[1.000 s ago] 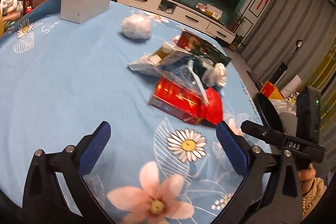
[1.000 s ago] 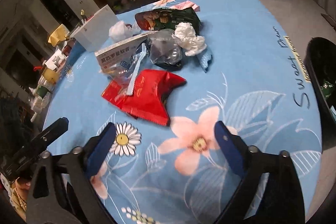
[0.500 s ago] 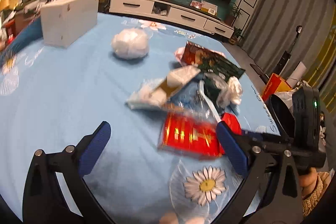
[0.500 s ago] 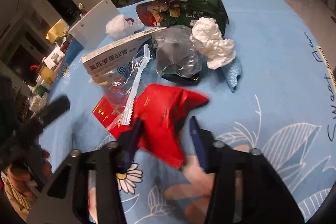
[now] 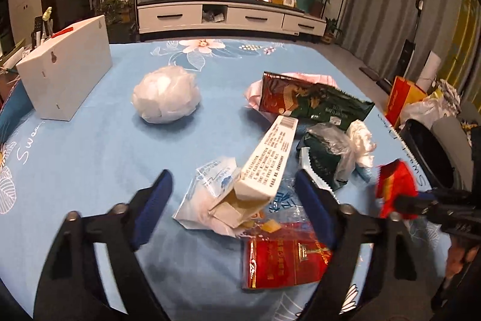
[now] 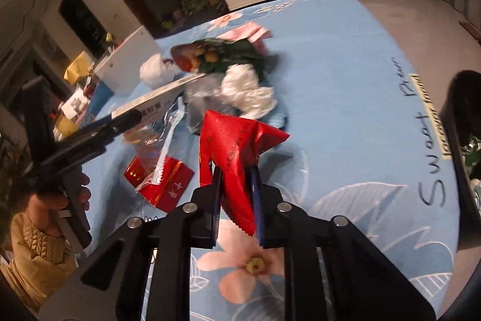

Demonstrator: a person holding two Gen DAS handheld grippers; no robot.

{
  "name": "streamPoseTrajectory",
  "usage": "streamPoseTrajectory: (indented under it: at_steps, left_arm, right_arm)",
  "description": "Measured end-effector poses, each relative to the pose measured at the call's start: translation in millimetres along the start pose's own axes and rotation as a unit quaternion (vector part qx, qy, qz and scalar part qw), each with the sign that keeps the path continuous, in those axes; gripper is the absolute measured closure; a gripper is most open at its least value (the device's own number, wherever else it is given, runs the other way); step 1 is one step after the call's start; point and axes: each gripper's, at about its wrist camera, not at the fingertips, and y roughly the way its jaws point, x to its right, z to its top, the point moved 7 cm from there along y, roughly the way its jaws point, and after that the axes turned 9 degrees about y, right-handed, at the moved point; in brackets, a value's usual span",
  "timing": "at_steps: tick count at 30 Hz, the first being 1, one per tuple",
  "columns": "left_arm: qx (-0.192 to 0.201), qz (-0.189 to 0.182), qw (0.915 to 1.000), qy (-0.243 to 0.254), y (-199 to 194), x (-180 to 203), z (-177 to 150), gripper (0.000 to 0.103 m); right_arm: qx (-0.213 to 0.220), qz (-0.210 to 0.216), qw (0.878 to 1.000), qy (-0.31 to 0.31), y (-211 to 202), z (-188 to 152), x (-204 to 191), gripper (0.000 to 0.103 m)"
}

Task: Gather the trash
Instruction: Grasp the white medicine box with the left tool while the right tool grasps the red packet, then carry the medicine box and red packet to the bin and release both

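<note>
My right gripper point(image 6: 234, 173) has its jaws closing on a red foil wrapper point(image 6: 237, 140), and the pads pinch its lower edge; the same wrapper point(image 5: 393, 185) hangs at the right of the left wrist view. My left gripper point(image 5: 233, 206) hovers over the trash pile with its jaws closing. The end of a white medicine box point(image 5: 267, 158) and a crumpled clear bag point(image 5: 210, 194) lie between its fingers, untouched by the pads. A flat red box point(image 5: 285, 254) lies just in front. A green snack bag point(image 5: 315, 101) and a white tissue wad point(image 5: 360, 137) sit behind.
A white plastic ball point(image 5: 165, 98) and a white carton point(image 5: 63, 74) stand on the blue flowered tablecloth point(image 5: 90, 164) at the left. A black bin point(image 5: 427, 152) stands off the table's right edge. A person's hand point(image 6: 54, 200) holds the left gripper.
The right gripper moved in, shut on the red wrapper and lifted it from the pile. The left gripper advanced over the medicine box, and its jaws narrowed.
</note>
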Motion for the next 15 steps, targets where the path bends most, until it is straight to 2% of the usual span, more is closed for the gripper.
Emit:
streamPoseTrajectory:
  at_steps: [1,3,5,11,15]
  left_arm:
    - [-0.003,0.000,1.0000,0.002,2.8,0.3,-0.2,0.032]
    - [-0.007,-0.003,1.0000,0.000,7.1,1.3,-1.3,0.051]
    - [-0.007,-0.005,1.0000,-0.003,8.2,2.0,-1.9,0.064]
    - [0.011,-0.012,0.9998,-0.010,-12.6,11.6,-4.9,0.080]
    - [0.031,-0.020,0.9991,-0.022,-40.3,16.5,-8.2,0.080]
  right_arm:
    - [0.002,-0.001,1.000,0.003,-1.3,1.1,0.8,0.083]
    - [0.008,-0.001,1.000,0.009,-6.5,3.3,5.1,0.083]
    - [0.014,-0.001,1.000,0.012,-10.1,5.0,7.0,0.083]
    - [0.023,0.003,1.000,0.016,-21.8,4.7,7.6,0.083]
    - [0.031,0.009,0.999,0.018,-32.1,2.9,5.4,0.083]
